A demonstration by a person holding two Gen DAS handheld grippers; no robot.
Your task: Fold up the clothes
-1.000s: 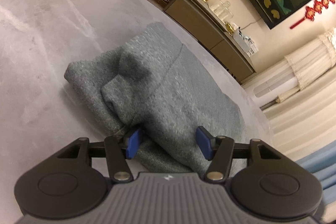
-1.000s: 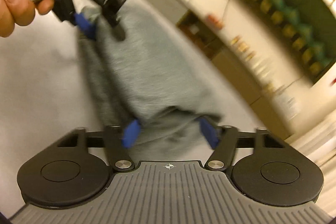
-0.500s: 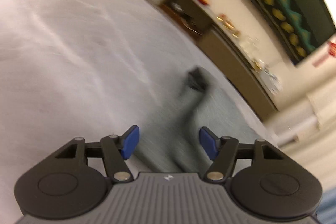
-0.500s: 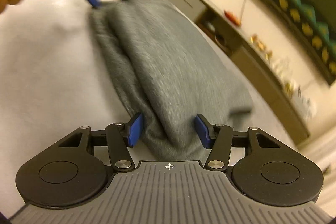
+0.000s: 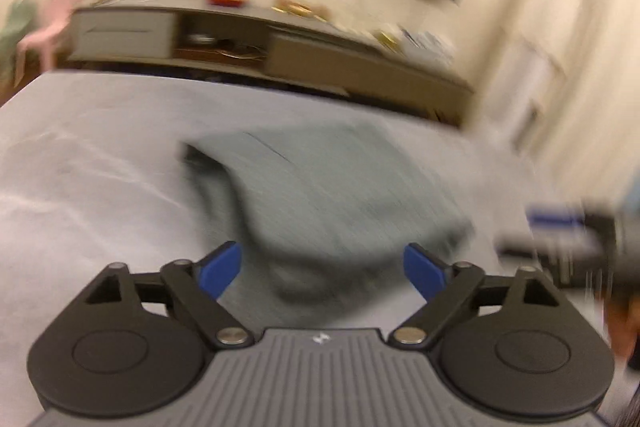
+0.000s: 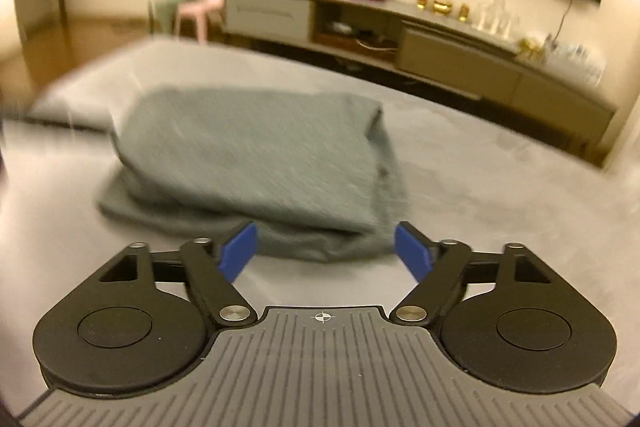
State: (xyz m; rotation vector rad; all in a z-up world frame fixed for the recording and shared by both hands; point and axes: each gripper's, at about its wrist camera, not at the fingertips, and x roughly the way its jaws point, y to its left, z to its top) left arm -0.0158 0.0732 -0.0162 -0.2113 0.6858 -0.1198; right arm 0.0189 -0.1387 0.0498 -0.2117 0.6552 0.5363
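Where sideboard (image 6: pixel 420 39) stands, grey table (image 6: pixel 480 187)

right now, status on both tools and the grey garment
Left tool and right tool open, jaws just opened, nothing gripped. Grey garment lies folded on the table, released. Nothing in the way.
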